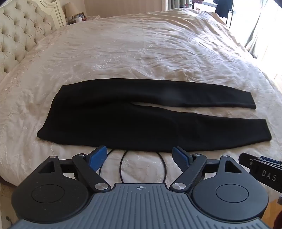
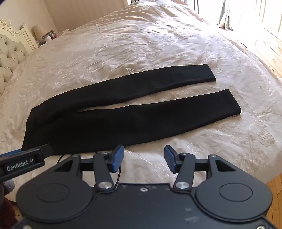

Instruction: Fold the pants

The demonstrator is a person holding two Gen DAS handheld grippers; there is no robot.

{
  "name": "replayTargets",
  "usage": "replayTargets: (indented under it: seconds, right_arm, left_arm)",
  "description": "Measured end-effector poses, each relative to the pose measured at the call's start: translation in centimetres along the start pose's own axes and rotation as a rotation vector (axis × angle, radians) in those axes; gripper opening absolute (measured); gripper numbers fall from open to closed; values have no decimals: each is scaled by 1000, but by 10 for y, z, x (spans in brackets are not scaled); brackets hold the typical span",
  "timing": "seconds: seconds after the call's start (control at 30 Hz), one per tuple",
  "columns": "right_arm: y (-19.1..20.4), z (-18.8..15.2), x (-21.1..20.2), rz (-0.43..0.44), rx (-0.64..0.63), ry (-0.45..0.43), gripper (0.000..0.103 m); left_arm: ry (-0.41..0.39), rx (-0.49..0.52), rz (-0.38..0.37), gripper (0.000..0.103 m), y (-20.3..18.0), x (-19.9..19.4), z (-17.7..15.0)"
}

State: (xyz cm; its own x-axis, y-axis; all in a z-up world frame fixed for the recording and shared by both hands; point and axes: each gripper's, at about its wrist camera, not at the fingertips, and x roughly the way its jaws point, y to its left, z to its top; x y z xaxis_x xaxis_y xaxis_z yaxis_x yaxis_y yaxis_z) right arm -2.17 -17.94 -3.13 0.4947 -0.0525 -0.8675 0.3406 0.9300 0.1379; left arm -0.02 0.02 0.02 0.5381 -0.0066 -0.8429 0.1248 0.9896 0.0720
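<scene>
On the cream bedspread (image 1: 141,58) a pair of black pants (image 1: 109,121) lies flat and unfolded, stretched sideways across the bed. Its waist end points toward the tufted headboard (image 1: 19,35), and the two legs run the other way, toward the bright window side of the room. The legs lie side by side with a narrow strip of bedspread showing between them, wider toward the cuffs. Seen from the right wrist, the near leg (image 2: 176,112) ends in a cuff close to the edge of the bed, and the far leg (image 2: 158,79) sits just beyond it.

Both grippers hover above the near edge of the bed, just short of the pants and tilted down toward them. The left gripper (image 1: 139,156) has its blue pads spread wide with nothing between them. The right gripper (image 2: 143,156) is also spread, a little less wide, and holds nothing. Thin black cables (image 1: 123,167) loop over the bedspread under the left gripper. A small lamp (image 1: 70,9) stands beside the headboard in the far corner.
</scene>
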Motion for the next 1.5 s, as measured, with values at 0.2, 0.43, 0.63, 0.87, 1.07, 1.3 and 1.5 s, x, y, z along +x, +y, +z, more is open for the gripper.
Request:
replayTargets:
  seconds: [0.2,0.43,0.63,0.87,1.07,1.3,1.5]
  right_arm:
    - [2,-2,0,-7,4,0,54]
    - [2,1,9,-19,0,30,54]
    - [5,0,5,-65,-29,9,54]
    - [4,3,2,-95,-45,-18,53]
    - [5,1,4,-113,-52,18,53]
    - [6,-1,7,-70,-43,60,54]
    - [6,2,9,-55,-37,80,54]
  left_arm:
    - [7,34,-37,73,1,0,-4]
    - [29,55,0,73,-4,0,-9]
    - [46,61,6,73,2,3,-13]
    - [54,45,10,73,8,3,-16]
    - [62,44,11,73,9,5,-17]
    - [75,44,18,73,6,9,-17]
    - [91,46,22,73,7,12,-18]
